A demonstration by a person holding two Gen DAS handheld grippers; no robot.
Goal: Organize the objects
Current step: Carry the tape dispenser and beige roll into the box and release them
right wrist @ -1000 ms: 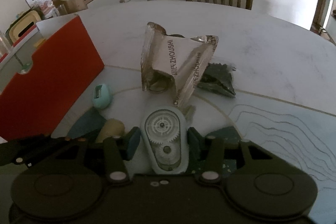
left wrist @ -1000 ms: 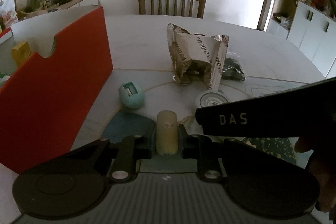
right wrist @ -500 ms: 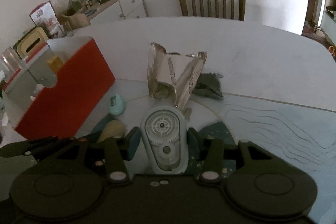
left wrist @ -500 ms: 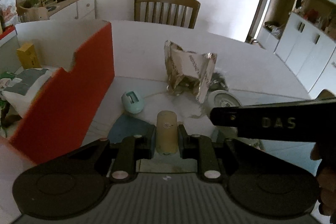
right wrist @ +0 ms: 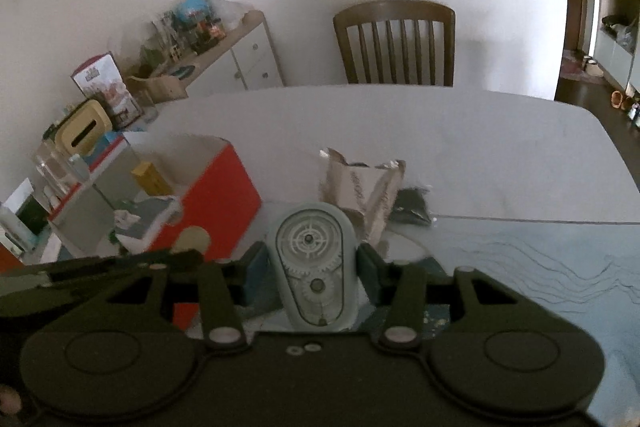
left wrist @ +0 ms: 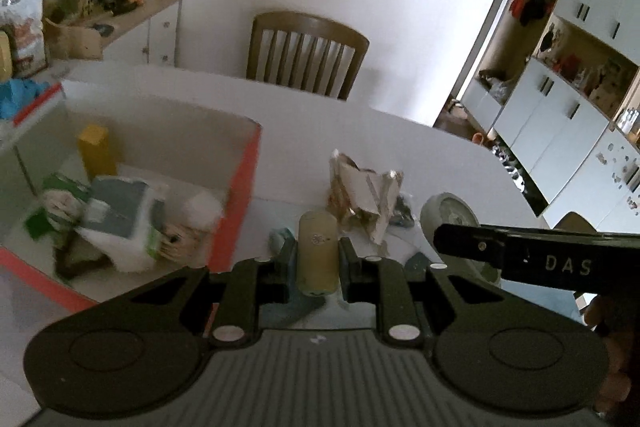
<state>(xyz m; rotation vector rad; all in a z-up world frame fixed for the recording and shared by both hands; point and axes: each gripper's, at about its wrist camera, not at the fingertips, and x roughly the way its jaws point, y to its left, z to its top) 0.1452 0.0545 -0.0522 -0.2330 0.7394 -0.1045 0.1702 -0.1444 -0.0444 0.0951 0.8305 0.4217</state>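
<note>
My left gripper (left wrist: 318, 259) is shut on a cream-yellow cylinder (left wrist: 317, 251) and holds it high above the table, to the right of the red box (left wrist: 236, 203). My right gripper (right wrist: 310, 271) is shut on a pale teal correction tape dispenser (right wrist: 310, 263) with clear gears, also lifted. The red box (right wrist: 220, 195) is open on top and holds several packets and a yellow carton (left wrist: 96, 151). A torn silver foil bag (left wrist: 364, 191) stands on the table past both grippers. The dispenser also shows at the right of the left wrist view (left wrist: 452, 213).
A small teal object (left wrist: 280, 239) lies on the table behind the left fingers. A dark packet (right wrist: 412, 209) lies right of the foil bag (right wrist: 360, 187). A wooden chair (right wrist: 396, 43) stands at the far table edge. A cluttered sideboard (right wrist: 224, 59) is at the left.
Both grippers have risen with their objects still held. The views now look down into the red box, whose inside was hidden before.
</note>
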